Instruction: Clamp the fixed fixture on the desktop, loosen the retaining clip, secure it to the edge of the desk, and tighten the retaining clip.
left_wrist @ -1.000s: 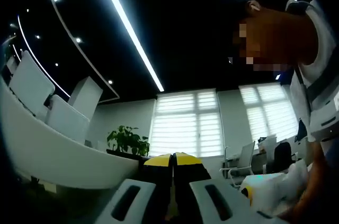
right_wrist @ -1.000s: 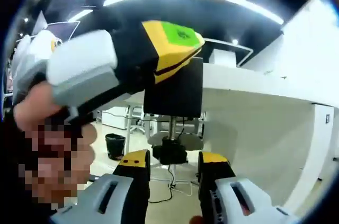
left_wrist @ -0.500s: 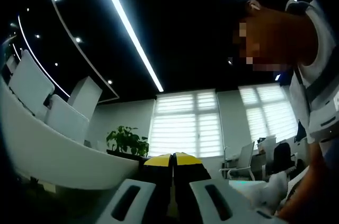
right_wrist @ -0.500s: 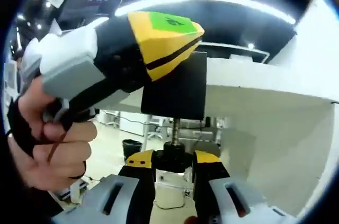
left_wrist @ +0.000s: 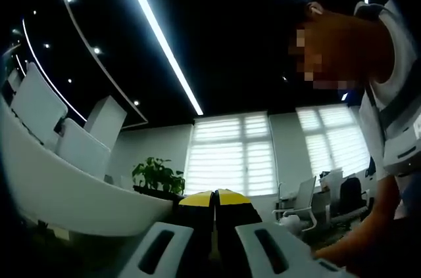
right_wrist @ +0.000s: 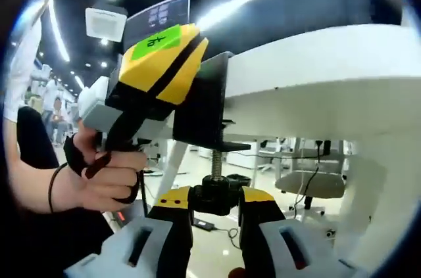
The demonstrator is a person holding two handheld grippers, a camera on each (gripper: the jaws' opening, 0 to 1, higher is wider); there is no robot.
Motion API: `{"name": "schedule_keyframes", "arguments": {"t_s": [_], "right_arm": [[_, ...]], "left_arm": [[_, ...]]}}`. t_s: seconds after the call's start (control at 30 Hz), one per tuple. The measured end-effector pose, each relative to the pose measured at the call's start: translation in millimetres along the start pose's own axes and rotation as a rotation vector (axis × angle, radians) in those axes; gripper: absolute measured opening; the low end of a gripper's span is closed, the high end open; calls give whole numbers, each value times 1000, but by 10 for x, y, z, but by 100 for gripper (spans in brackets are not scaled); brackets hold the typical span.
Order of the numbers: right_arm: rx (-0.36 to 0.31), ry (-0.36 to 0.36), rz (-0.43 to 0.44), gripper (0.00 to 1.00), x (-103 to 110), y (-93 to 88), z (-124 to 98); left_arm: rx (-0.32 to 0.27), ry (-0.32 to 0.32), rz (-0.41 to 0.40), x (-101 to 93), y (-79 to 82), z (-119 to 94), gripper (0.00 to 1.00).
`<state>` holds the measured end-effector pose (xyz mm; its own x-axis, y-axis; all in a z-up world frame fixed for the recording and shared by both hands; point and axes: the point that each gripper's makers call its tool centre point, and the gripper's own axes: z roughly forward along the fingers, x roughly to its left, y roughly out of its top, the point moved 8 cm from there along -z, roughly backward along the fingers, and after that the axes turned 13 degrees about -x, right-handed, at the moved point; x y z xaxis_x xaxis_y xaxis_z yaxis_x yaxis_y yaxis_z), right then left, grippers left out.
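Observation:
In the right gripper view the black clamp fixture (right_wrist: 200,104) sits against the edge of the white desk (right_wrist: 316,74), its threaded screw (right_wrist: 216,162) hanging below the desktop. My right gripper (right_wrist: 215,199) is shut on the black knob (right_wrist: 214,188) at the screw's lower end. My left gripper (right_wrist: 196,46), yellow-tipped with a green label, comes in from the left and is shut on the fixture's upper part. In the left gripper view my left gripper (left_wrist: 214,194) shows its jaws pressed together, pointing upward.
A person's hand (right_wrist: 108,179) holds the left gripper's handle. The person (left_wrist: 388,114) leans in at the right of the left gripper view. The white curved desk (left_wrist: 66,192), a plant (left_wrist: 158,174), windows and office chairs (right_wrist: 309,183) lie beyond.
My right gripper went from open below the knob to shut on it, and its view has since rolled. The white object at the lower right of the left gripper view is gone.

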<state>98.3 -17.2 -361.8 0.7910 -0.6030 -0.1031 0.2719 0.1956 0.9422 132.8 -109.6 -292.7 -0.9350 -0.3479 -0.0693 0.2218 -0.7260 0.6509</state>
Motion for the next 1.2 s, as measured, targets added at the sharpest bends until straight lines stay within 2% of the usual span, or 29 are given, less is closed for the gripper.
{"name": "schedule_keyframes", "arguments": {"t_s": [0.1, 0.2, 0.3, 0.37, 0.47, 0.5, 0.57, 0.6, 0.67, 0.7, 0.83, 0.93, 1.07, 1.2], "right_arm": [[0, -16, 1, 26, 36, -2, -6], [12, -79, -38, 27, 82, -7, -45], [25, -156, -71, 38, 161, -14, -111], [-6, -264, -29, 42, 246, 10, -177], [-64, -472, 29, 40, 368, 89, -258], [-39, -539, 27, 38, 410, 82, -288], [-9, -600, -19, 38, 496, 76, -297], [29, -633, -64, 38, 513, 58, -303], [35, -646, -117, 38, 524, 46, -261], [62, -653, -141, 38, 514, 24, -230], [19, -624, -132, 37, 496, 38, -66], [20, -636, -123, 35, 442, 9, 25], [6, -630, -145, 28, 439, 38, 41], [4, -619, -140, 27, 427, 43, -18]], "left_arm": [[0, -3, -6, 1, 1, -3, 2], [6, -6, -4, -3, -5, -3, 2], [2, -5, -4, -3, -5, -5, 2], [4, -4, -4, -3, -4, -4, 2], [3, -3, -4, -3, -4, -3, 2], [3, -2, -4, -4, -4, -3, 2], [5, -1, 3, -8, -4, -2, 2], [6, 0, 6, -9, -5, -1, 2], [8, 2, 6, -7, -2, -5, 2], [8, 3, 6, -7, -1, -6, 2], [7, 3, 1, -3, 1, -6, 2], [7, 3, 0, -2, 1, -4, 2], [-3, 2, -10, 7, 0, -9, 2], [-3, 3, -21, 9, 4, -6, 2]]}}
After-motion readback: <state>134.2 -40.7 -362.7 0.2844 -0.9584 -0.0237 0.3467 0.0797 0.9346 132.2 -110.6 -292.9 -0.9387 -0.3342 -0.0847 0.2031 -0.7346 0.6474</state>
